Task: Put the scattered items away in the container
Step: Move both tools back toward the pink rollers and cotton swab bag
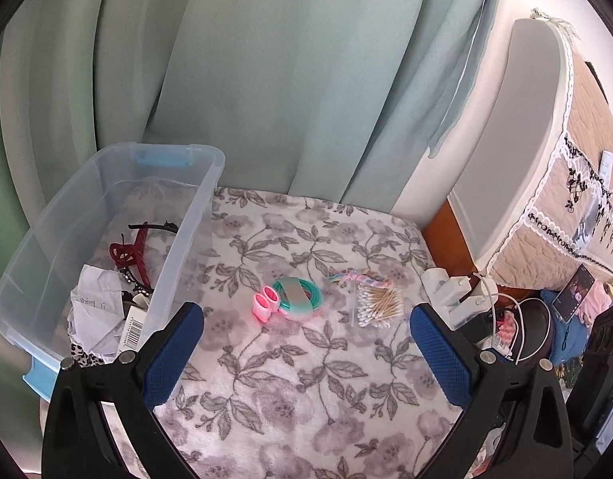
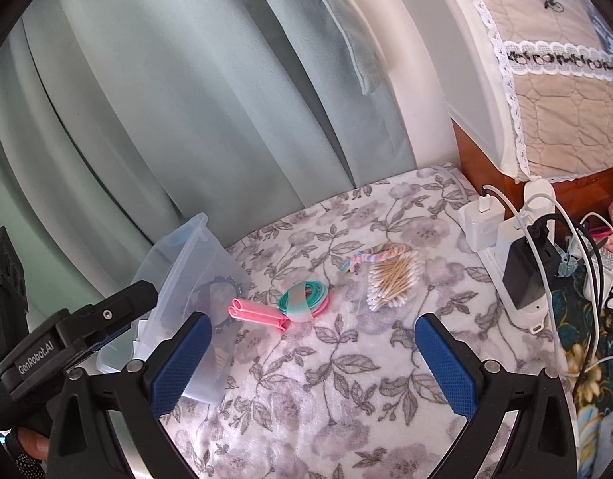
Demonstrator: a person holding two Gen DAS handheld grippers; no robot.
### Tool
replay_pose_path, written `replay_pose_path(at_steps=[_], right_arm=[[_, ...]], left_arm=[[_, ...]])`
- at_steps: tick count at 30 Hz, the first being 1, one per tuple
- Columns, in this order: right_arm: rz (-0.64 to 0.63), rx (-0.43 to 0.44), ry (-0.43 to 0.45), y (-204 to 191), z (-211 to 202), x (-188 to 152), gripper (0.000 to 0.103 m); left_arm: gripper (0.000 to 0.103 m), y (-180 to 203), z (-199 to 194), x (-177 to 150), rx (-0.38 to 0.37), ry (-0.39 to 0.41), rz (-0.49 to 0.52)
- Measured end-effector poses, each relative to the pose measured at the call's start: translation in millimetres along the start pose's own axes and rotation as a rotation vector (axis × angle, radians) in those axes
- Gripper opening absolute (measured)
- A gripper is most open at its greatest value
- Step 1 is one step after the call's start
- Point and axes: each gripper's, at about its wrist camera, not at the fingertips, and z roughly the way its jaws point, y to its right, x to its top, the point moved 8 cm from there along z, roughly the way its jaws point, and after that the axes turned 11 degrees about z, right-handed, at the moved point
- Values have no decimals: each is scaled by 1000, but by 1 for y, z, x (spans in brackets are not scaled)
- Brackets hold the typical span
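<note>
Legible markings: two texts and one barcode

We read "GenRobot.AI" in white on the black body of the left gripper (image 2: 63, 353), seen from the right wrist view; smaller print below it is too small to read. We read handwritten "sheng li" on the crumpled white paper (image 1: 95, 303) inside the clear container (image 1: 198, 215). Beside the paper, a white label (image 1: 133, 329) carries a barcode; its digits are illegible.

A white blanket (image 1: 306, 359) is showing grey flowers and leaves. The clear container (image 1: 107, 207) is wearing pale blue latches and holding a dark red hair claw (image 1: 131, 253). Pink clips (image 1: 265, 303) are lying beside teal hair ties (image 1: 302, 295); pale green curtains (image 1: 266, 80) are hanging behind.
</note>
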Motion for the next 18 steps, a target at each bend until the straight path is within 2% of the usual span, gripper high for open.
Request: replay_pose_path(at_steps=[6,15,18], right_arm=[[42,-36,-9,27,6,-4,103],[89,-92,-78,60,30,-23,103],[100,-106,-93,70,37,-27,103]], left_arm=[[103,9,15,-9,-118,-14,-39],[103,23,52,-32,-135,-97,11],[103,21,63,-37,-118,-117,28]])
